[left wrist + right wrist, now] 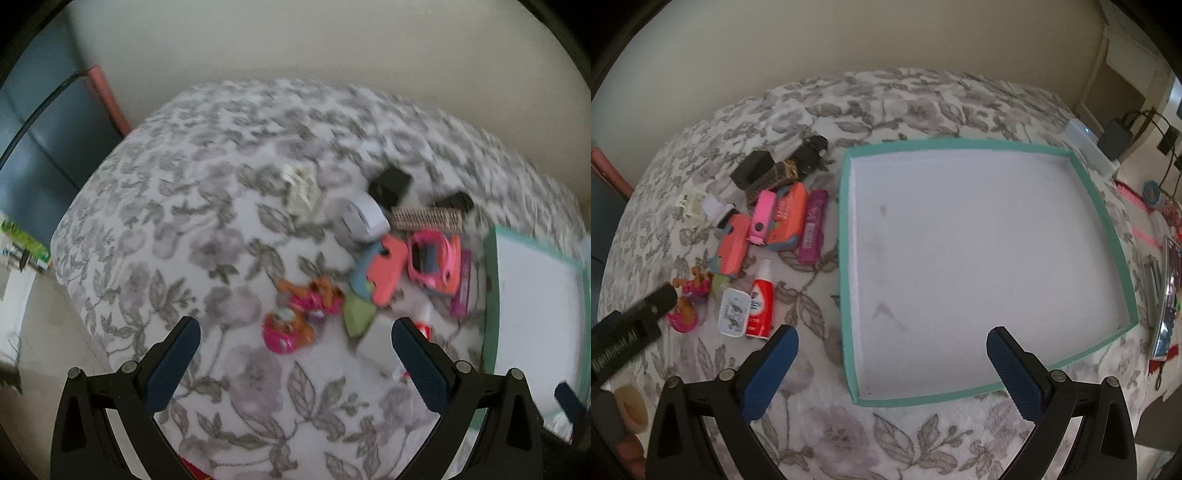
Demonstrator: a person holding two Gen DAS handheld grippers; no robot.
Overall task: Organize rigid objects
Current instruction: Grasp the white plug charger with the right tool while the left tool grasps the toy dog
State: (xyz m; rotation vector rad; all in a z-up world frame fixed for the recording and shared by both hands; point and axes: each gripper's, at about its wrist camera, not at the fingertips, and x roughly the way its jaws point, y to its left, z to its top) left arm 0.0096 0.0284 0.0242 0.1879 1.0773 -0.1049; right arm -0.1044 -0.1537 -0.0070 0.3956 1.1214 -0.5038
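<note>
A pile of small rigid objects lies on a floral blanket (820, 424): a pink and orange figurine (291, 325), a coral toy (388, 269), a pink toy car (432, 262), a purple tube (812, 225), a red and white bottle (761, 295) and a white tin (733, 312). An empty teal-rimmed white tray (1102, 206) sits to their right. My left gripper (295, 350) hovers open just short of the figurine, holding nothing. My right gripper (892, 354) hangs open over the tray's near left corner. The left gripper's body (631, 325) shows at the left of the right wrist view.
Black items (753, 168) and a speckled bar (426, 218) lie behind the pile, with a cream object (301, 188) further left. Off the blanket's right edge are a white box (1089, 147), cables and clutter. A dark cabinet (44, 136) stands at far left.
</note>
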